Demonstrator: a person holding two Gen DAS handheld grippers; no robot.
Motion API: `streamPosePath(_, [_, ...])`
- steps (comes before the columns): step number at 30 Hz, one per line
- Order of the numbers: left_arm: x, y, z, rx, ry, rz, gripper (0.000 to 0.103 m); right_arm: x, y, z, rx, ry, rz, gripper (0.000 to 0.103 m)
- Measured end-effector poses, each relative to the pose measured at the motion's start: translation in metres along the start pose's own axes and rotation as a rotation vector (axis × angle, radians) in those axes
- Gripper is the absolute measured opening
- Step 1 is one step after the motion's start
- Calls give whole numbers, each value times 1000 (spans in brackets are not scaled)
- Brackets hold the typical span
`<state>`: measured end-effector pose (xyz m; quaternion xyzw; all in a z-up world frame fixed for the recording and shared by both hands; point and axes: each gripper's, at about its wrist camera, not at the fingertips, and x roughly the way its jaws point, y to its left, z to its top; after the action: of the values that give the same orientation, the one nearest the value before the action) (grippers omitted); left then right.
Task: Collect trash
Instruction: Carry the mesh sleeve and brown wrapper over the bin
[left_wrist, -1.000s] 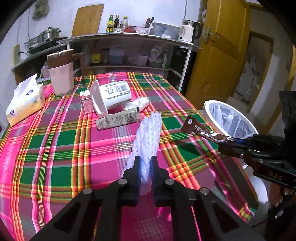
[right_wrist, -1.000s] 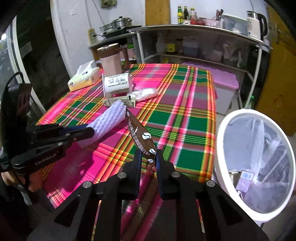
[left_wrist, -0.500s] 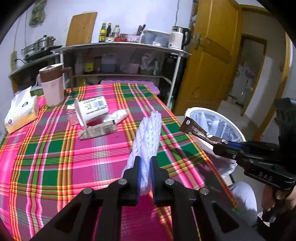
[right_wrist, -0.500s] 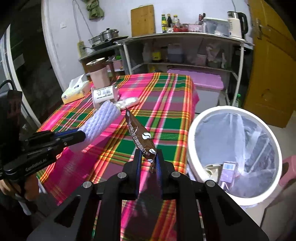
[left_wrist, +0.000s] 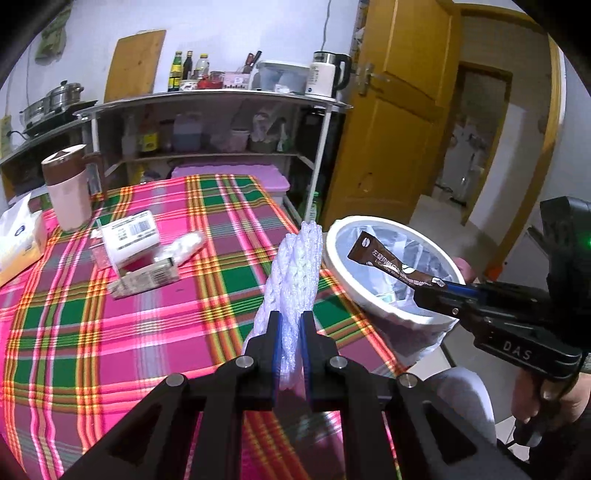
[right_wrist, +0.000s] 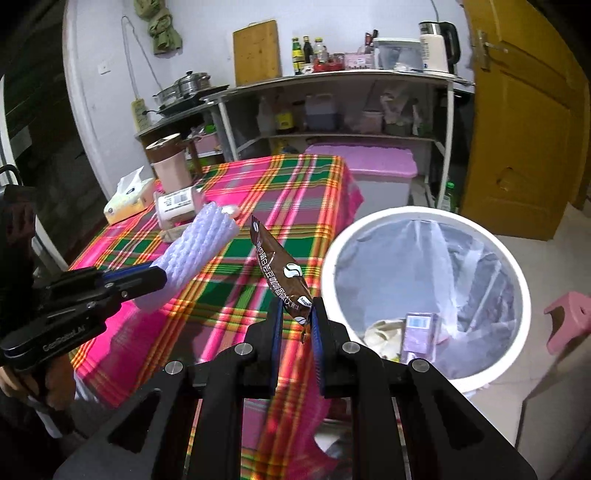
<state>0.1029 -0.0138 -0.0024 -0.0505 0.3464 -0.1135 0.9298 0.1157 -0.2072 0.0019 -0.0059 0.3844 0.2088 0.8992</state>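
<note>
My left gripper (left_wrist: 290, 325) is shut on a white foam net sleeve (left_wrist: 295, 273) and holds it in the air over the table's right edge; it also shows in the right wrist view (right_wrist: 199, 254). My right gripper (right_wrist: 295, 314) is shut on a brown coffee sachet (right_wrist: 279, 269), held upright beside the white trash bin (right_wrist: 424, 218). In the left wrist view the sachet (left_wrist: 391, 264) hangs over the bin's rim (left_wrist: 373, 306). The bin has a clear liner and some trash inside.
On the plaid tablecloth (left_wrist: 92, 325) lie a white tub on its side (left_wrist: 129, 240), a flat carton (left_wrist: 147, 282) and a crumpled plastic wrap (left_wrist: 183, 247). A pink jug (left_wrist: 68, 192) and tissue pack (left_wrist: 18, 240) stand at the far left. A pink stool (right_wrist: 570, 321) is right of the bin.
Both grippers have pulled back and swung right, away from the table and toward the bin. The sachet now hangs by the bin's opening. Both grips are unchanged.
</note>
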Motion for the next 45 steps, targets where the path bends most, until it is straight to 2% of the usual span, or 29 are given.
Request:
streamPosePath(14, [28, -36, 20, 58, 8, -82, 10, -11, -43, -8, 82, 6, -93, 15])
streamPosePath(35, [93, -91, 36, 148, 81, -183, 10, -3, -89, -16, 164, 61, -166, 16])
streamPosePath(45, [117, -101, 41, 158, 111, -199, 10, 5, -102, -13, 181, 80, -184, 16])
